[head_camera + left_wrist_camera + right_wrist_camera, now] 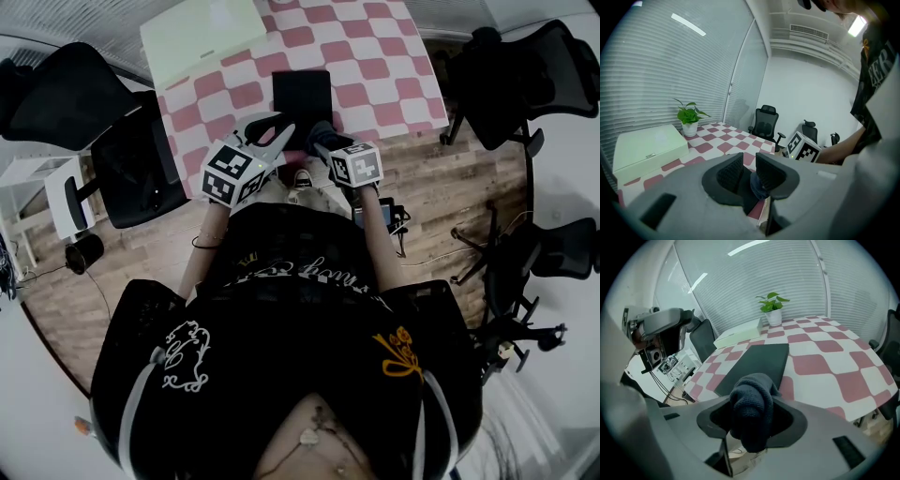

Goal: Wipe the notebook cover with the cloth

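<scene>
A black notebook (301,94) lies flat on the pink-and-white checked table (375,66), near its front edge. In the right gripper view the notebook (759,363) stretches away just beyond the jaws. My right gripper (323,139) hovers at the table's near edge, shut on a bunched dark blue cloth (751,408). My left gripper (274,131) sits right beside it on the left, its jaws nearly together with nothing between them (749,172). The cloth (757,187) shows behind the left gripper's right jaw.
A pale green box (202,37) sits at the table's far left, with a small potted plant (772,310) by it. Black office chairs stand to the left (84,94) and right (525,66) of the table. Wooden floor lies below.
</scene>
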Tool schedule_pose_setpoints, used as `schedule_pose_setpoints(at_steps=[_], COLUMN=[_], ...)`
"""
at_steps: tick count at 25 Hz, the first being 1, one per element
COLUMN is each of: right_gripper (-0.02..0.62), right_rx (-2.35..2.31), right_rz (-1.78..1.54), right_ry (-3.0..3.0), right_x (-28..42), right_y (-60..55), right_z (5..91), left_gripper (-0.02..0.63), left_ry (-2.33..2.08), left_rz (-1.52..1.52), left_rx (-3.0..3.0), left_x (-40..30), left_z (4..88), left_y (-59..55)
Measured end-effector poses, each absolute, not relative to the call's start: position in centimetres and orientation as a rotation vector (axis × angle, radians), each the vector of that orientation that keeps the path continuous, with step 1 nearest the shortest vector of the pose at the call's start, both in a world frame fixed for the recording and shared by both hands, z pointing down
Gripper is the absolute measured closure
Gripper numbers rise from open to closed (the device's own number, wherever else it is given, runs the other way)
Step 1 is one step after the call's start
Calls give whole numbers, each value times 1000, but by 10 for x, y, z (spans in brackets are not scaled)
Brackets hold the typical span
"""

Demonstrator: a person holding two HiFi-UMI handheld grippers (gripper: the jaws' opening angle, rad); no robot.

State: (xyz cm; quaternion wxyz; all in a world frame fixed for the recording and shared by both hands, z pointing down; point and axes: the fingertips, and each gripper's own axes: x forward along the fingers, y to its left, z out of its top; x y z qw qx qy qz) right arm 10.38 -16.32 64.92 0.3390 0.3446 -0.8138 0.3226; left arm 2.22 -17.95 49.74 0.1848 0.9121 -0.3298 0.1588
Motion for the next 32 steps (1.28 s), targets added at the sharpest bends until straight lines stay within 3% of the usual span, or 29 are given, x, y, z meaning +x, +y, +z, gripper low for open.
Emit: schedule_pose_setpoints(at_steps=[11, 19, 32], right_gripper=[428, 428, 428], right_rx=[1026, 1073, 945], right_rz=[893, 826, 741], right_ry=[-2086, -2284, -2491], right_x=[140, 152, 123], right_y=[-161, -167, -151], right_z=[649, 587, 532], left_gripper=[523, 523, 524], left_ry=[-956, -1057, -1212], left_rz=[447, 454, 486], left_rx=[2561, 2515, 2396], left_x=[43, 53, 36], left_z=[497, 499, 505], left_y=[-167, -145, -96])
